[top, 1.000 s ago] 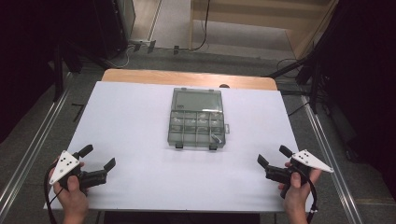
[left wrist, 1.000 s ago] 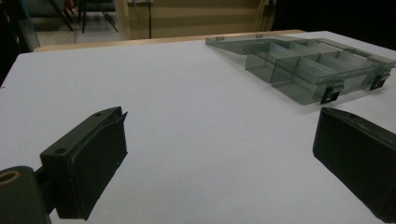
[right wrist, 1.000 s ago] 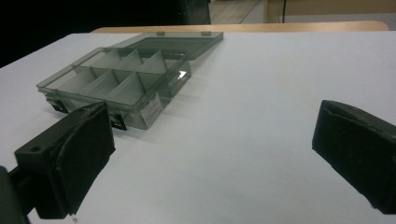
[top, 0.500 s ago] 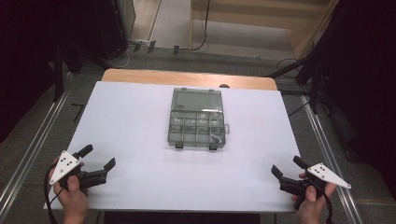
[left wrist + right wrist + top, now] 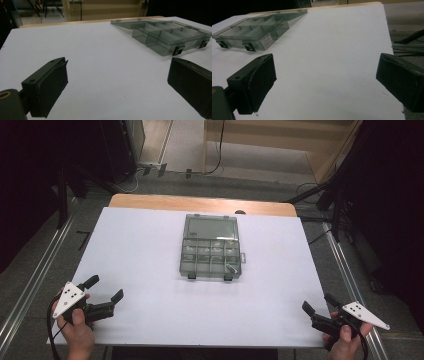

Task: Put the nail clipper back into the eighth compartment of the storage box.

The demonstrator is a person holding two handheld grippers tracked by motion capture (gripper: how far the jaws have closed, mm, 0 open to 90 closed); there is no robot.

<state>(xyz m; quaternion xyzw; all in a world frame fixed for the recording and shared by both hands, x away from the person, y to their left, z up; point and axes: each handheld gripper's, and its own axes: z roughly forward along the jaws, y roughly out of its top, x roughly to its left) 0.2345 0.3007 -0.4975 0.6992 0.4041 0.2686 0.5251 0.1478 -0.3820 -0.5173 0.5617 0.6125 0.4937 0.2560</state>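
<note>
Box [image 5: 210, 247] lies open on desk [image 5: 140, 240], well ahead of both tongs. Left tongs [image 5: 104, 288] and right tongs [image 5: 317, 304] gape wide, empty, at near corners.

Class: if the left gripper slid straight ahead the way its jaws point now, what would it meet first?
Probably the compartment box. The left gripper points its open jaws over bare white table, with the box ahead and to the right; depth is uncertain.

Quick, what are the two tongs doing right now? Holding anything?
Left tongs: open, holding nothing, low over the white table.
Right tongs: open, holding nothing, at the table's near right corner, apart from the clear box.
</note>
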